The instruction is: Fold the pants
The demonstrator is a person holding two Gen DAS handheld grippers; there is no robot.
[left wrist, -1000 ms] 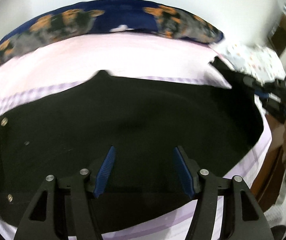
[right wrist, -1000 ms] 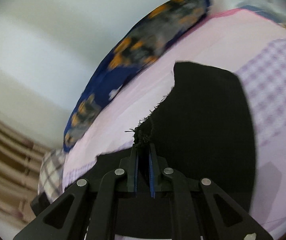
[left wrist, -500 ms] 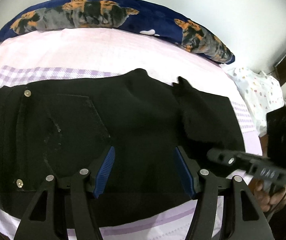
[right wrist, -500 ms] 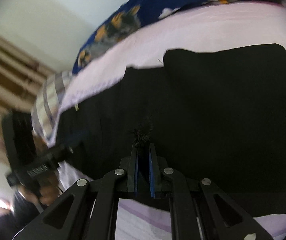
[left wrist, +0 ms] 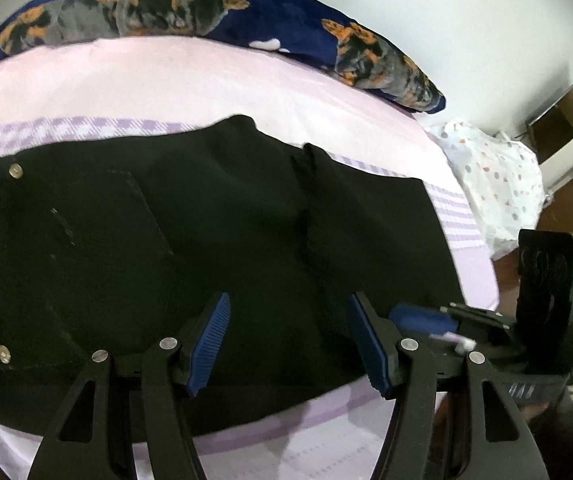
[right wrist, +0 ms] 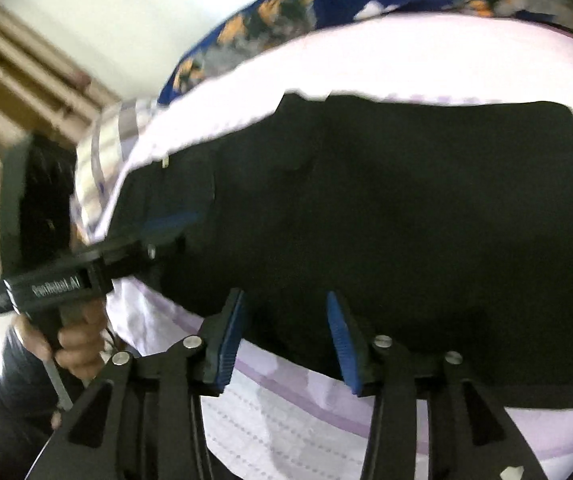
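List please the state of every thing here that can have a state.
pants: folded over, lying flat on the bed sheet.
left tongs: open, empty, over the pants.
right tongs: opening, nothing between the pads.
blue pillow: lying along the wall.

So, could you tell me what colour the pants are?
Black pants, clearest in the left wrist view.

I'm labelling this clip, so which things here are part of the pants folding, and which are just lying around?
Part of the job:
- black pants, spread on the bed
- left gripper, open above them
- right gripper, jaws opening, nothing pinched between them

Just lying about:
- blue dog-print pillow
- pink bedsheet
- spotted white cloth
- checked cloth
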